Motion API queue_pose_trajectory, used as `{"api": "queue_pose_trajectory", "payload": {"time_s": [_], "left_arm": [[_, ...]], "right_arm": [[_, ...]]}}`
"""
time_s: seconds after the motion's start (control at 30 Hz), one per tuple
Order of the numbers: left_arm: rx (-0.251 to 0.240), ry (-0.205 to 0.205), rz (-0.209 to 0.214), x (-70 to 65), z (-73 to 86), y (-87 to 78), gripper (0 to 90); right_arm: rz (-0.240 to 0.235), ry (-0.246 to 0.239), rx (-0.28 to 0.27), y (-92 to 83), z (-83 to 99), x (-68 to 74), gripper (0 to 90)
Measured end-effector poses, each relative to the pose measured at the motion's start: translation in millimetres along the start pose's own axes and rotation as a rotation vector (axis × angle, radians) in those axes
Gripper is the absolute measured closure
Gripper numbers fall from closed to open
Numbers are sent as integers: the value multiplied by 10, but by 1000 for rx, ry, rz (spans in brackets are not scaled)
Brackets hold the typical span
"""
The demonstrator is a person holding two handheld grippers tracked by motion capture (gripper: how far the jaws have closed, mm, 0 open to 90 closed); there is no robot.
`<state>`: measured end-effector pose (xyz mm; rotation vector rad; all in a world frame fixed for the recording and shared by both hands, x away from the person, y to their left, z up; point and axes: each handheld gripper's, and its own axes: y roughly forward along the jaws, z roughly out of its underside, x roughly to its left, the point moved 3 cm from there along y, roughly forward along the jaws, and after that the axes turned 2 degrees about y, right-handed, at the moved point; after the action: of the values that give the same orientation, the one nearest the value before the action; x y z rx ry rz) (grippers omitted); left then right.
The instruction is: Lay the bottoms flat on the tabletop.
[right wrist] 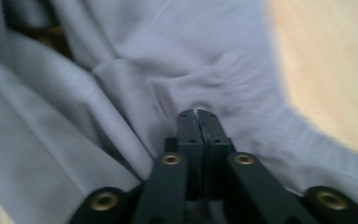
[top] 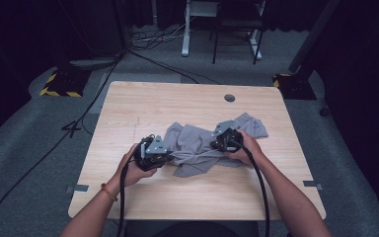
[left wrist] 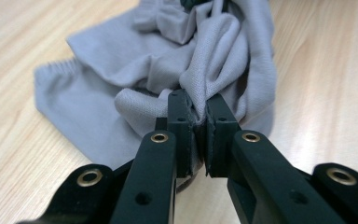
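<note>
A crumpled grey cloth lies in the middle of the wooden table. My left gripper sits at the cloth's left edge, held by the person's left hand. In the left gripper view, the left gripper is shut on a bunched fold of the cloth, with fabric squeezed between the pads. My right gripper rests on the cloth's right half. In the right gripper view, the right gripper has its tips pressed together, pinching a pucker of the cloth.
A round cable hole sits near the table's far edge. Bare wood runs between the cloth and the near edge. Yellow-striped stand bases and cables lie on the grey floor around the table.
</note>
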<state>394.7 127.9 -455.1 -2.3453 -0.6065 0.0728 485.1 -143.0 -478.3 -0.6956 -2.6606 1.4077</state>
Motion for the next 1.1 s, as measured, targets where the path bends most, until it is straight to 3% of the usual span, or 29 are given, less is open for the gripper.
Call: {"api": "queue_pose_trajectory", "payload": {"time_s": [0.1, 0.2, 0.3, 0.37, 0.43, 0.47, 0.53, 0.6, 0.7, 0.73, 0.77, 0.87, 0.9, 1.0, 1.1], "left_arm": [[-21, 1, -22, -3, -57, -112, 829], [-17, 13, -29, 7, -116, -167, 830], [-13, 22, -46, 11, -157, -205, 830], [-20, -3, -50, 36, -145, -211, 823], [-10, -26, -76, 89, -103, -191, 812], [-3, -62, -74, 131, -57, -169, 808], [20, -88, -83, 178, 27, -140, 813], [40, -104, -82, 203, 115, -134, 816], [87, -88, -53, 139, 260, -107, 822], [105, -82, -35, 110, 293, -99, 823], [123, -68, -20, 66, 330, -87, 822], [162, -56, 22, -68, 406, -81, 792], [171, -52, 18, -105, 425, -84, 764], [146, -106, 0, -133, 443, -132, 536], [89, -137, -47, -58, 430, -218, 328]], "right_arm": [[111, 42, -97, -302, 14, -117, 899], [161, 131, -166, -519, 42, -273, 899], [245, 159, -172, -587, 41, -413, 900], [316, 187, -183, -605, 38, -510, 900], [352, 247, -215, -623, 48, -622, 900], [370, 264, -221, -630, 53, -659, 900], [458, 304, -224, -656, 76, -763, 900], [509, 346, -220, -676, 130, -867, 900], [596, 440, -202, -711, 312, -1098, 900], [604, 488, -191, -709, 400, -1176, 900], [607, 505, -178, -703, 450, -1212, 900], [629, 531, -132, -660, 621, -1292, 900], [638, 536, -123, -648, 650, -1300, 899], [567, 548, -134, -598, 724, -1308, 794], [520, 503, -126, -560, 717, -1220, 625]]}}
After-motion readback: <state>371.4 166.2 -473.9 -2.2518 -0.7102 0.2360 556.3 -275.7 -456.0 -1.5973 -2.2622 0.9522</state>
